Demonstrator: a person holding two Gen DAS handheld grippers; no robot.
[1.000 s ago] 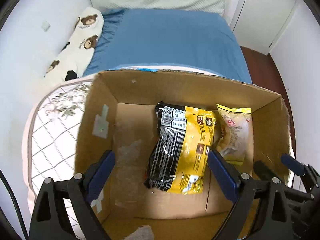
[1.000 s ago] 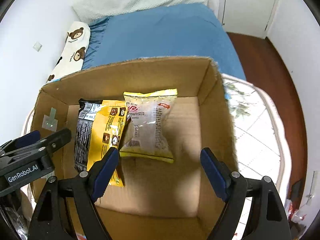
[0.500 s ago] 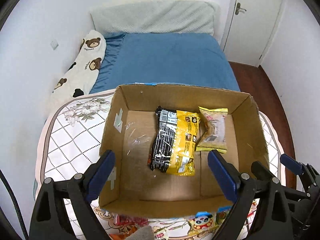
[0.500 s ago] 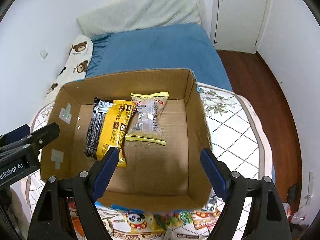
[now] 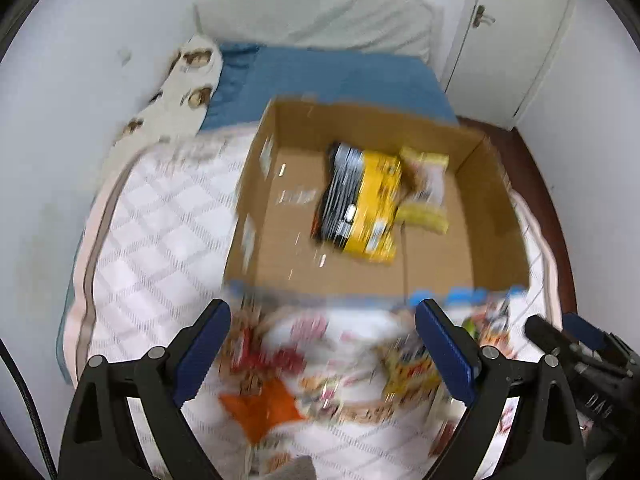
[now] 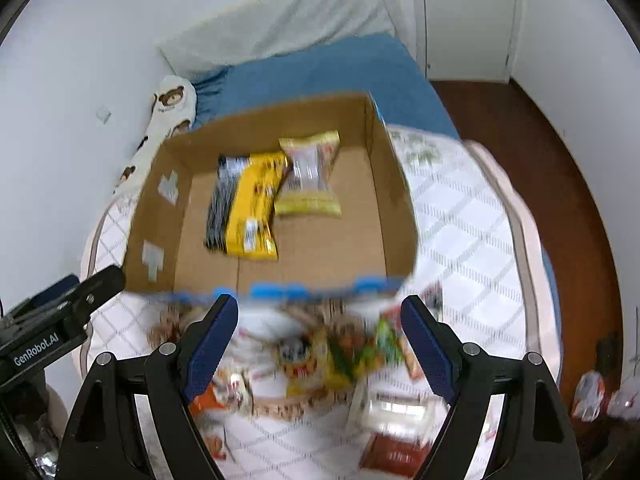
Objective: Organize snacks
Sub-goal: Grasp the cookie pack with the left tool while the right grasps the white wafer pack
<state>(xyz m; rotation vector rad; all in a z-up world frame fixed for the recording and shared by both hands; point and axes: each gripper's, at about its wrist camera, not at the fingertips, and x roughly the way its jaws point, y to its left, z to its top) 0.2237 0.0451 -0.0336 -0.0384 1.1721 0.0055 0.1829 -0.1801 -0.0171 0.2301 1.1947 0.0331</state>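
A brown cardboard box (image 5: 496, 200) (image 6: 396, 200) stands on the quilted bed cover. Inside it lie a black-and-yellow snack bag (image 5: 360, 208) (image 6: 244, 208) and a clear bag with yellow ends (image 5: 428, 196) (image 6: 312, 176). Several loose snack packets (image 5: 280, 376) (image 6: 332, 356) are scattered, blurred, on the cover in front of the box. My left gripper (image 5: 322, 320) hangs open above the packets, nothing between its blue pads. My right gripper (image 6: 320, 316) is open too, also over the packets with nothing held. Each gripper shows at the edge of the other's view.
The white quilted cover (image 5: 160, 240) (image 6: 472, 232) lies over a blue bed sheet (image 5: 320, 80). A bear-print pillow (image 5: 188, 88) sits by the left wall. A white door (image 5: 516, 40) and dark wooden floor (image 6: 560, 184) are on the right.
Both grippers have pulled back and up from inside the box. The box now sits farther off and the loose packets in front of it have come into view. Both stay open.
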